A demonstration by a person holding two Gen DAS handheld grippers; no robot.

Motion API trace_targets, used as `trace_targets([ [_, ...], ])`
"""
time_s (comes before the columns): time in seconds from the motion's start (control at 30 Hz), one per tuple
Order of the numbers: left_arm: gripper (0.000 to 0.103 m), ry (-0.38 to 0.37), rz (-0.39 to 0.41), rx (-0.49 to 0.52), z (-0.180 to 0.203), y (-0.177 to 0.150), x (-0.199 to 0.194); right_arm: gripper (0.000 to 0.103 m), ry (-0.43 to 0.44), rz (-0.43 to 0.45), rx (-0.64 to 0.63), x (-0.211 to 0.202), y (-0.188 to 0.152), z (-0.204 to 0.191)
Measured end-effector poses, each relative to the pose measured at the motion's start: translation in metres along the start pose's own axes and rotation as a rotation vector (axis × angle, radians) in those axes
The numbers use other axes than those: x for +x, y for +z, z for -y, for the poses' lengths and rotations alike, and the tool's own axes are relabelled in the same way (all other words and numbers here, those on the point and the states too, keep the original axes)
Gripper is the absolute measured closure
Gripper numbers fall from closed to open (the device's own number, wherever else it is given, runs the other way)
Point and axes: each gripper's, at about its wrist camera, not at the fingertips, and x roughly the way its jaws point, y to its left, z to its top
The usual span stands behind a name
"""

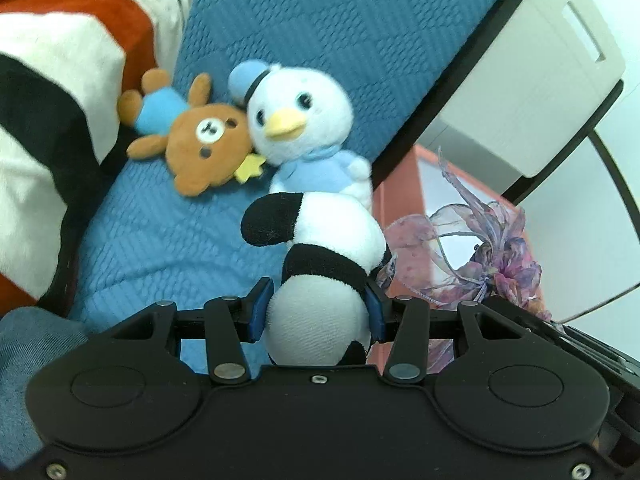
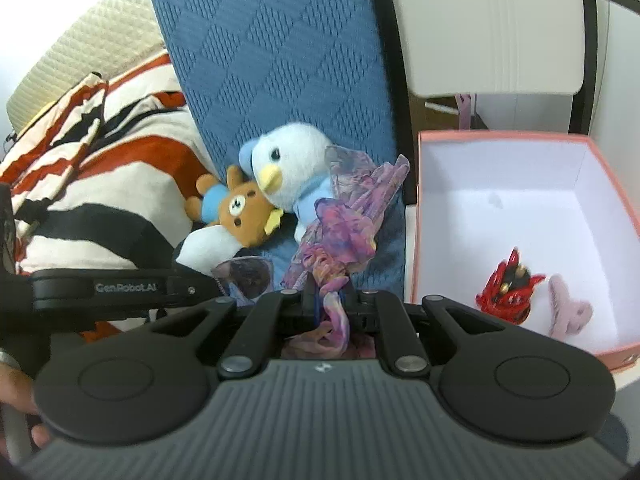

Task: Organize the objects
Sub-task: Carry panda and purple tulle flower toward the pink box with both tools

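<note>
Risk entry — left gripper (image 1: 316,312) pinching panda plush (image 1: 320,280), right gripper (image 2: 330,304) pinching gauzy purple pouch (image 2: 344,224): trailing gauze may snag the pink box (image 2: 420,240) rim — lower right.

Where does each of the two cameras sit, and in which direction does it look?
Left wrist: sits on the left tool, looks down at the blue cushion; the tool holds a panda plush.
Right wrist: sits on the right tool, looks down toward the pink box; the tool grips a purple scarf; part of a hand shows.
Shared: duck plush, bear plush, the cushion, the box, the scarf.
</note>
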Motion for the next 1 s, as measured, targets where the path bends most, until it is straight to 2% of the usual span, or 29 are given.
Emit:
trace_targets([
  [0.37, 0.058, -0.003, 0.061, 0.061, 0.064, 0.020, -0.023, 0.091, 0.007, 0.074, 0.010, -0.035, 0.032, 0.032],
  [0.53, 0.058, 0.003, 0.060, 0.101, 0.098, 0.024, -0.023, 0.091, 0.002, 0.089, 0.010, -0.045, 0.039, 0.051],
  [0.8, 0.058, -0.024, 0.065, 0.170, 0.158, 0.032, -0.014, 0.091, -0.028, 0.135, 0.053, -0.061, 0.052, 0.105],
  [1.0, 0.058, -0.041, 0.048, 0.215, 0.199, 0.020, 0.003, 0.091, -0.078, 0.129, 0.103, -0.062, 0.050, 0.150],
])
